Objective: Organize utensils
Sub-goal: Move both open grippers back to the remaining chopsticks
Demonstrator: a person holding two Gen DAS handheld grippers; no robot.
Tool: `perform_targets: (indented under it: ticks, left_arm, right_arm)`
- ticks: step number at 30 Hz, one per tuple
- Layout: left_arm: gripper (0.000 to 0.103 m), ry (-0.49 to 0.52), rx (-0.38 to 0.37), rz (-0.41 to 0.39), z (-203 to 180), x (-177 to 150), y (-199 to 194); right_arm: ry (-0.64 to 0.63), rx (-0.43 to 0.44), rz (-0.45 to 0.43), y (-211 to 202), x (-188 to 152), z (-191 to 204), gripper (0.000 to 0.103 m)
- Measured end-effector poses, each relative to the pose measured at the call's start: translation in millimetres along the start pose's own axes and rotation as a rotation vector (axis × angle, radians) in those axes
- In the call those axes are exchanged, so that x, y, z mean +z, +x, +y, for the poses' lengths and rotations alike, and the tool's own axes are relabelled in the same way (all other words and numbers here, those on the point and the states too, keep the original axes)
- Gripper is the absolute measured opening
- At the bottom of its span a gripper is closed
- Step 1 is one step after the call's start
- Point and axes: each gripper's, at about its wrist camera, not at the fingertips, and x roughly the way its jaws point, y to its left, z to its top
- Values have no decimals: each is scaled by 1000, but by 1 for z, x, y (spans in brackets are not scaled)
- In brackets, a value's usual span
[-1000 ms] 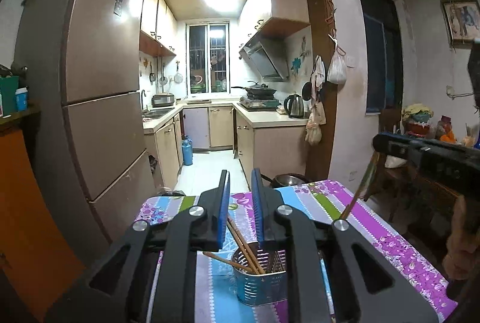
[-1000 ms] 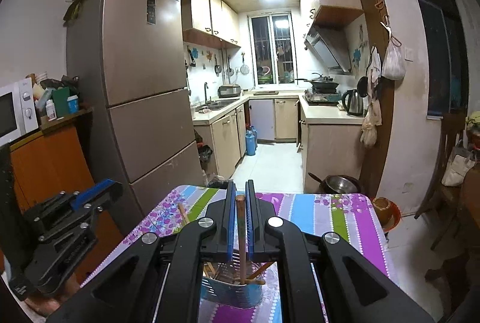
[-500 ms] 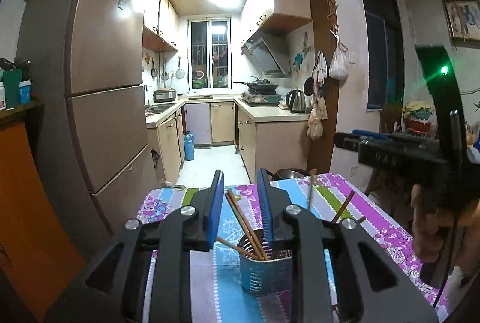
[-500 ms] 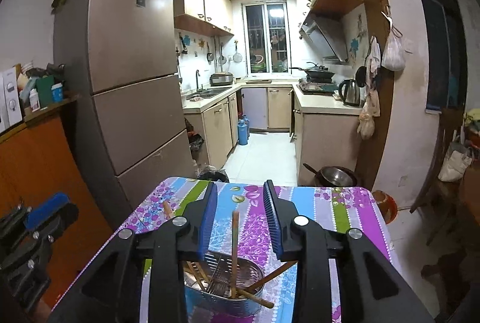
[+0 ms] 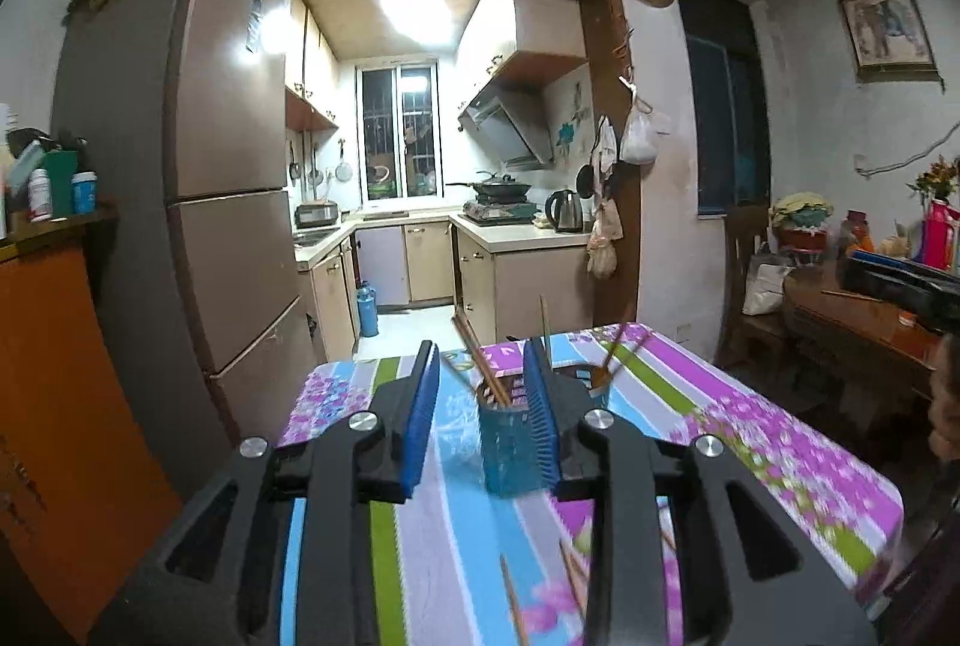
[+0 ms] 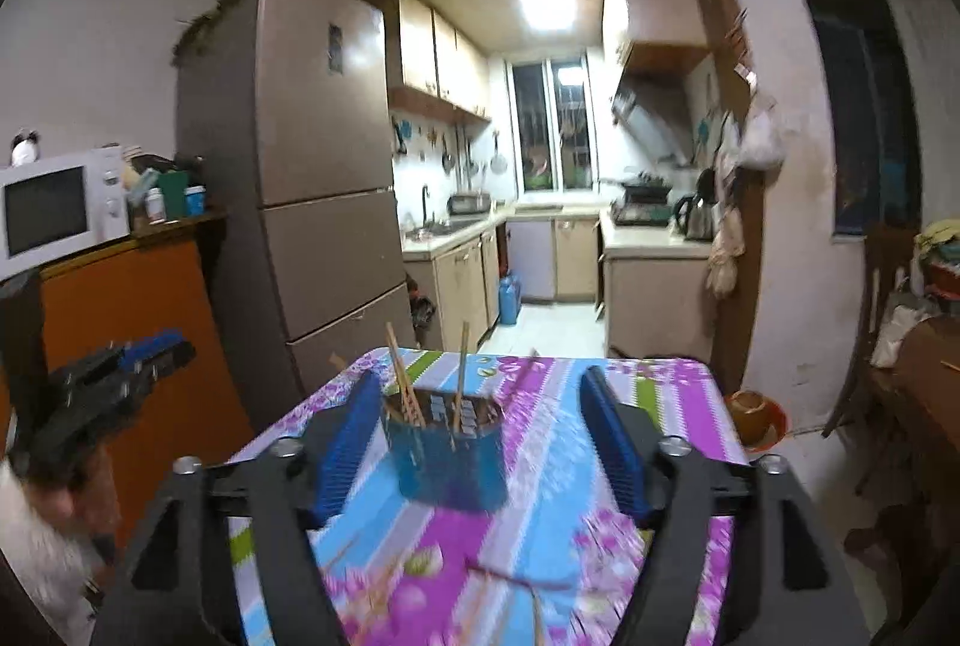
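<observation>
right wrist view is pretty smeared, loose chopsticks (image 6: 516, 580) barely readable, left view's sharper: right gripper (image 6: 480, 442) just opened wide, left gripper (image 5: 483, 406) narrower, both empty, holder (image 5: 510, 442) beyond

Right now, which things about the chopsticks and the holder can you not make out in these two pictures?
- Loose chopsticks on the tablecloth: right wrist view, motion blur; number unclear.
- Same chopsticks, left wrist view: cut off by the bottom edge and the left gripper.
- Holder: its right side is hidden behind a finger.
- Holder, right wrist view: blurred, so the count of chopsticks inside is uncertain. The right gripper is open.
</observation>
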Motion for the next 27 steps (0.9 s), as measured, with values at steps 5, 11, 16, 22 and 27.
perform_targets:
  ticks: [5, 11, 16, 22, 27]
  left_arm:
    - [34, -2, -18, 26, 7, -43, -51]
    - [34, -87, -27, 187, 3, -114, -60]
    - [31, -64, -22, 265, -28, -163, -59]
    - [4, 146, -47, 262, -86, -202, -64]
    - [3, 103, -57, 317, -87, -216, -48]
  right_arm:
    - [-100, -104, -49, -79, -66, 6, 79]
    - [-34, -176, 105, -103, -142, 6, 79]
    - [-3, -247, 224, -93, -191, 16, 73]
    - [41, -229, 290, -77, -235, 28, 20]
    - [56, -204, 305, -66, -254, 32, 8]
